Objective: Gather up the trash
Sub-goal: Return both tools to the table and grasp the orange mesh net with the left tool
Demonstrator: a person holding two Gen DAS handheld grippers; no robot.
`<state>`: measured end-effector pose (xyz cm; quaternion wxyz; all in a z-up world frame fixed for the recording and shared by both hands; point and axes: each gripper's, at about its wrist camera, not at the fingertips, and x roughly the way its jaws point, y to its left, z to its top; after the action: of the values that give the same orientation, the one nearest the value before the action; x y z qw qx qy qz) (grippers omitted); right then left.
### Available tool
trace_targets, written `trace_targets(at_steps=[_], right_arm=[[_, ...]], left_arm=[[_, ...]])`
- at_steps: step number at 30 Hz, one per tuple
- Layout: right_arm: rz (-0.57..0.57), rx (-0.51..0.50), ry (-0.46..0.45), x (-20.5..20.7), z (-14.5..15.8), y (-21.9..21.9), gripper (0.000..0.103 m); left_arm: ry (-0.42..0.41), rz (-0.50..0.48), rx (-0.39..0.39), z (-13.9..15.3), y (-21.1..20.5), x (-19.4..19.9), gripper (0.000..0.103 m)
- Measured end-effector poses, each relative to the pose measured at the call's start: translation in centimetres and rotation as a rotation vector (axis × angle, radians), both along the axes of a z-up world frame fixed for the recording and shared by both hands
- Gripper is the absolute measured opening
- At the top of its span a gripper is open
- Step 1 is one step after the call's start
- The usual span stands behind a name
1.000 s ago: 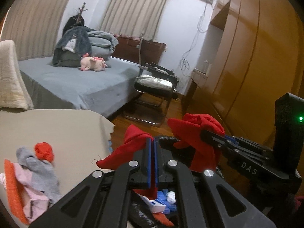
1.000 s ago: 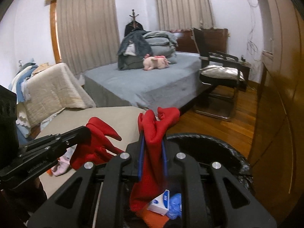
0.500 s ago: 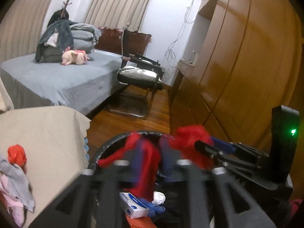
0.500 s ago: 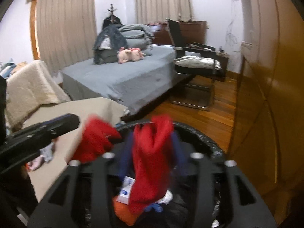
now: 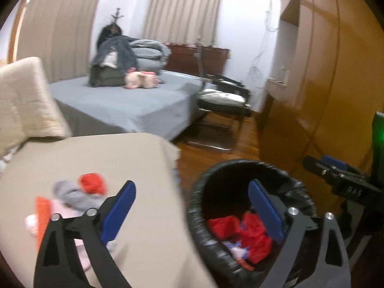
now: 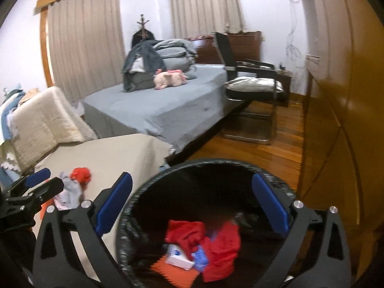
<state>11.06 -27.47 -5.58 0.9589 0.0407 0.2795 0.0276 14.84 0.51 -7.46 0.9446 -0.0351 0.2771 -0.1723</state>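
A black-lined trash bin (image 5: pixel 240 168) (image 6: pixel 216 164) stands on the floor beside a beige-covered surface. A red cloth (image 5: pixel 252 235) (image 6: pixel 216 242) lies inside it with a white box (image 6: pixel 178 255) and blue scraps. My left gripper (image 5: pixel 192 206) is open and empty, straddling the bin's left rim. My right gripper (image 6: pixel 192 201) is open and empty above the bin mouth. A pile of grey, pink, orange and red scraps (image 5: pixel 79 196) (image 6: pixel 74 184) lies on the beige surface (image 5: pixel 120 158).
A grey bed (image 6: pixel 168 100) with folded bedding and a pink plush toy (image 6: pixel 170 78) lies beyond. A black chair (image 6: pixel 252 84) stands on the wood floor. A wooden wardrobe (image 6: pixel 348 120) runs along the right.
Both grippers opened and let go of the red cloth, which dropped into the bin. The left gripper swung left toward the beige surface.
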Motion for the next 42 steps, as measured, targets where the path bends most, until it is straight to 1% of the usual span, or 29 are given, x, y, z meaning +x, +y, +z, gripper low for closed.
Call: trace_targets(at_steps=[2,6,12,16,18,24,30,37,42], right_arm=[[0.042,0.007,0.005,0.5,-0.1,1.8,0.097],[0.118,0.009,0.010,1.2,-0.5,5.5,0.097],[0.226,0.009,0.012,2.4,-1.4,11.0,0.097],[0.275,0.005,0.013,3.1,-2.2,14.6,0.097],[0.290,0.001,0.017,3.5,-2.7,15.9,0.097],[0.316,-0.013,0.043,4.4,-4.2,18.7,0.097],[0.321,-0.024,0.077,5.2,-5.7,20.0,0.097],[0.331,-0.032,0.100,5.6,-6.7,20.8,0.097],[0.341,-0.036,0.107,5.8,-7.0,21.1,0.097]], left_arm=[[0.001,0.041,0.012,-0.2,1.8,-0.5,0.094],[-0.007,0.153,0.046,-0.8,6.2,-1.8,0.094],[0.019,0.297,0.075,-2.5,12.3,-2.9,0.094],[0.050,0.357,0.078,-3.8,15.2,-2.7,0.093],[0.067,0.378,0.077,-4.7,15.9,-2.5,0.092],[0.117,0.395,0.074,-7.1,16.9,-1.7,0.087],[0.158,0.403,0.077,-9.0,17.2,-0.6,0.081],[0.191,0.415,0.080,-10.4,17.6,0.5,0.077],[0.218,0.412,0.083,-11.0,17.6,1.1,0.068]])
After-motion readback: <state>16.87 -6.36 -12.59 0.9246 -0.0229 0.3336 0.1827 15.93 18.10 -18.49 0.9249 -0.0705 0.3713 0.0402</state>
